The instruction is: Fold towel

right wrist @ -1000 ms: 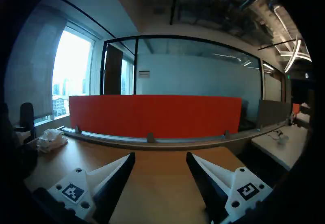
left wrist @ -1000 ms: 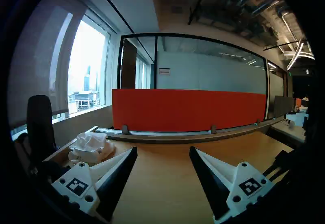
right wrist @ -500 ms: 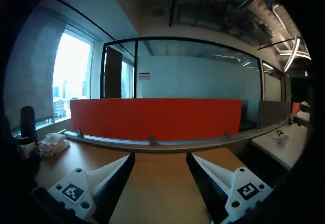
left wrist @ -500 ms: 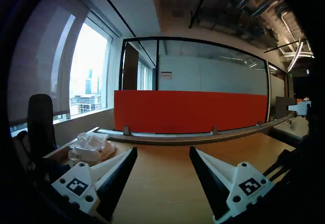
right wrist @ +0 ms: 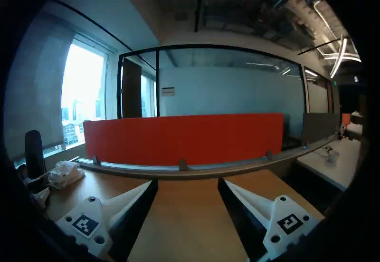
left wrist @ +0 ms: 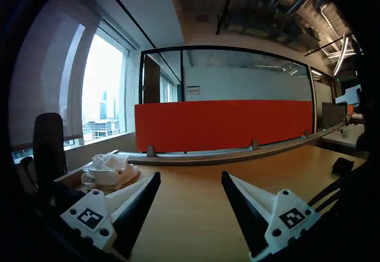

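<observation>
A crumpled white towel (left wrist: 108,170) lies in a heap at the far left of the wooden desk (left wrist: 199,200), a little ahead of my left gripper's left finger. My left gripper (left wrist: 190,186) stands open over the bare desk, with nothing between its fingers. In the right gripper view the same towel (right wrist: 65,173) sits far off to the left on the desk (right wrist: 190,214). My right gripper (right wrist: 187,190) is open too, with only wood between its fingers.
An orange divider panel (left wrist: 223,125) runs along the desk's back edge on a grey rail. A black chair back (left wrist: 47,148) stands at the left by the window. A small dark object (left wrist: 343,165) lies at the desk's right. Another desk (right wrist: 332,160) stands to the right.
Both views have tilted slightly, so the divider and the towel have shifted a little. A dark object has come into sight at the right of the left gripper view. Both grippers stay open.
</observation>
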Action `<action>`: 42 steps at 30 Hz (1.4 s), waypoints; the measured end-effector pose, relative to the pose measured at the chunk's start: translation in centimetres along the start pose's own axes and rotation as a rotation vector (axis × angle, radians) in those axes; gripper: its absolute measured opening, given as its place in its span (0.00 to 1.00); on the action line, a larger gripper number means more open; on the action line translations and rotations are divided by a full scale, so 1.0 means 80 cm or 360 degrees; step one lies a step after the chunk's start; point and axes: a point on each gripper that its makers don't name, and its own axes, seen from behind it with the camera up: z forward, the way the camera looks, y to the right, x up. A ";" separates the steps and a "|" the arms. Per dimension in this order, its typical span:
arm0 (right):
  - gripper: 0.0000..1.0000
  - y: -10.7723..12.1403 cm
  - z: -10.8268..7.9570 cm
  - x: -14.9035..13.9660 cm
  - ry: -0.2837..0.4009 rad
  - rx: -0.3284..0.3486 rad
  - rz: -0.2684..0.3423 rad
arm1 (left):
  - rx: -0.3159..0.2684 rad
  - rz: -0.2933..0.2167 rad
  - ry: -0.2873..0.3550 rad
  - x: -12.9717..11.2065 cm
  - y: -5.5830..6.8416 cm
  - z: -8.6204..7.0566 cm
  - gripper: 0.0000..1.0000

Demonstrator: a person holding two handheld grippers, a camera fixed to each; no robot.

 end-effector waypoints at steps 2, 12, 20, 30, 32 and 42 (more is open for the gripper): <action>0.97 -0.001 -0.001 -0.003 0.0000 0.0000 -0.0005 | 0.0004 -0.0005 0.0011 -0.007 -0.004 -0.001 0.95; 0.97 0.000 -0.007 -0.027 0.0017 -0.0023 -0.0012 | 0.0011 -0.0066 0.0038 -0.050 -0.020 0.001 0.95; 0.97 0.002 -0.004 -0.057 -0.0011 -0.0040 -0.0043 | 0.0029 -0.0087 0.0034 -0.079 -0.033 0.000 0.95; 0.97 0.000 -0.004 -0.069 -0.0029 -0.0036 -0.0065 | 0.0029 -0.0094 0.0019 -0.098 -0.038 0.001 0.95; 0.97 0.001 -0.004 -0.071 -0.0032 -0.0040 -0.0068 | 0.0029 -0.0072 0.0008 -0.102 -0.039 0.001 0.95; 0.97 -0.002 -0.003 -0.077 -0.0049 -0.0029 -0.0078 | 0.0061 -0.0048 -0.0005 -0.104 -0.041 0.003 0.95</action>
